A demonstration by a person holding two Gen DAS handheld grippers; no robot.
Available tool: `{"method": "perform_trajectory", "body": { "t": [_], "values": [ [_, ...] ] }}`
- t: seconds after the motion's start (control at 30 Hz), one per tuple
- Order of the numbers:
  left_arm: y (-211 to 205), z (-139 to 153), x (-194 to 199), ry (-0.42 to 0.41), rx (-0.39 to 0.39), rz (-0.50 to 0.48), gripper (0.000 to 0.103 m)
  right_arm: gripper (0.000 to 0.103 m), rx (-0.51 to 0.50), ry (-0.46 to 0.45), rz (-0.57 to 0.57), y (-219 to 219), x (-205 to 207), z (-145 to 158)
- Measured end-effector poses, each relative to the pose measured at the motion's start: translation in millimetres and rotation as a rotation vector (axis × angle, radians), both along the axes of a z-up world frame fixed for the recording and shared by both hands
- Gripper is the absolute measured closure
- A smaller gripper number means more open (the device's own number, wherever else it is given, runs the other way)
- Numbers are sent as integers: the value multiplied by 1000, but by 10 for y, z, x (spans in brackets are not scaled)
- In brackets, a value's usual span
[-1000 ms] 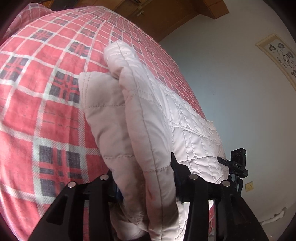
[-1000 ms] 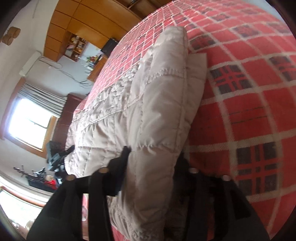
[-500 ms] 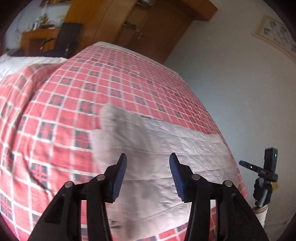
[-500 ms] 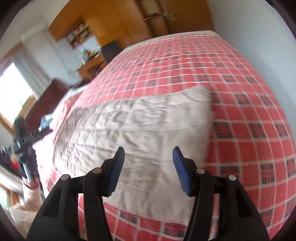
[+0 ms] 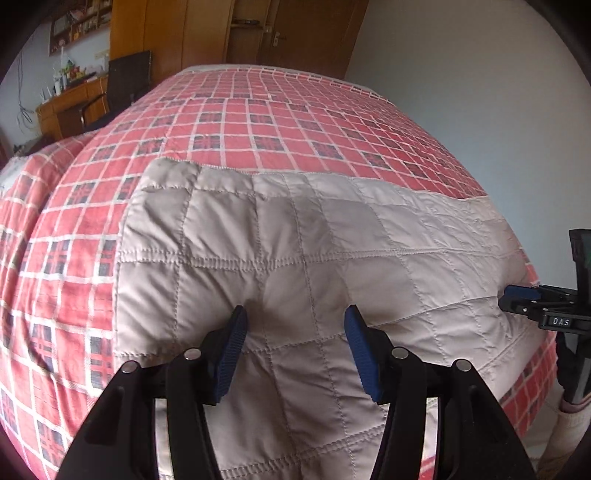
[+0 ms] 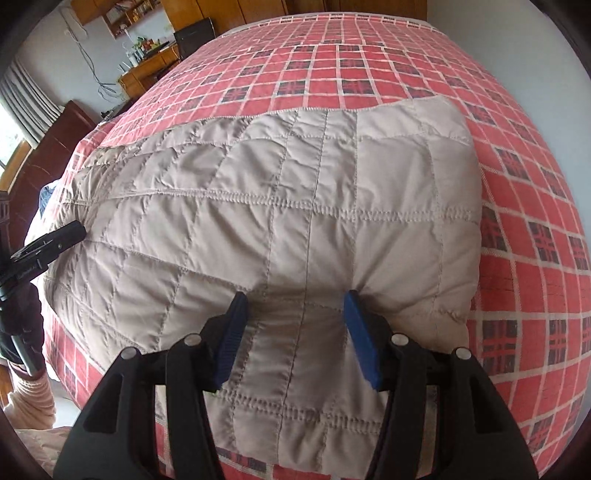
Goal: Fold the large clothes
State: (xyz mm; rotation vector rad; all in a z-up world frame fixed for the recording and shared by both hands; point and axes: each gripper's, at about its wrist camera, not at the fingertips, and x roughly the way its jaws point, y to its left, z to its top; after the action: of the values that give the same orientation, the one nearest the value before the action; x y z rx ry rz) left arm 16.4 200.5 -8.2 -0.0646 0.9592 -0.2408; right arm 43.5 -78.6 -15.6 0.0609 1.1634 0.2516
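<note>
A pale beige quilted garment (image 5: 314, 258) lies folded flat across the near part of a red plaid bed (image 5: 258, 122). My left gripper (image 5: 295, 325) hovers open over its left half, blue pads spread, nothing between them. In the right wrist view the same garment (image 6: 295, 221) fills the middle, and my right gripper (image 6: 295, 314) stands open over its right half, near the folded right edge. The right gripper's tip (image 5: 535, 299) shows at the right edge of the left wrist view. At the left edge of the right wrist view the left gripper's tip (image 6: 48, 243) appears.
The plaid bedspread (image 6: 388, 66) stretches far beyond the garment. A wooden desk with clutter and a dark chair (image 5: 125, 81) stand at the back left, wooden wardrobe doors (image 5: 251, 33) behind the bed, a pale wall (image 5: 461, 92) on the right. A person's sleeve (image 6: 29, 395) is at lower left.
A second ago both grippers were shut on the bunched garment. They let go, drew back and now stand open above the cloth, which lies flat on the bed.
</note>
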Motion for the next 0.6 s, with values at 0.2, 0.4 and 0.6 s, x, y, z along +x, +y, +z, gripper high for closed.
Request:
{"method": "perform_trajectory", "body": {
  "t": [0.2,0.4,0.6],
  "values": [
    [-125,-86,-55,-53,86,17,48,48,-21,-27,-18,37,-15,-78],
    [-153,-37,-82,-52,100,35,47,48,9,-31,-14,-32,-39,36],
    [-170,23,-148,-52,102,31,43,40,51,-90,-40,-217,-166,329]
  ]
}}
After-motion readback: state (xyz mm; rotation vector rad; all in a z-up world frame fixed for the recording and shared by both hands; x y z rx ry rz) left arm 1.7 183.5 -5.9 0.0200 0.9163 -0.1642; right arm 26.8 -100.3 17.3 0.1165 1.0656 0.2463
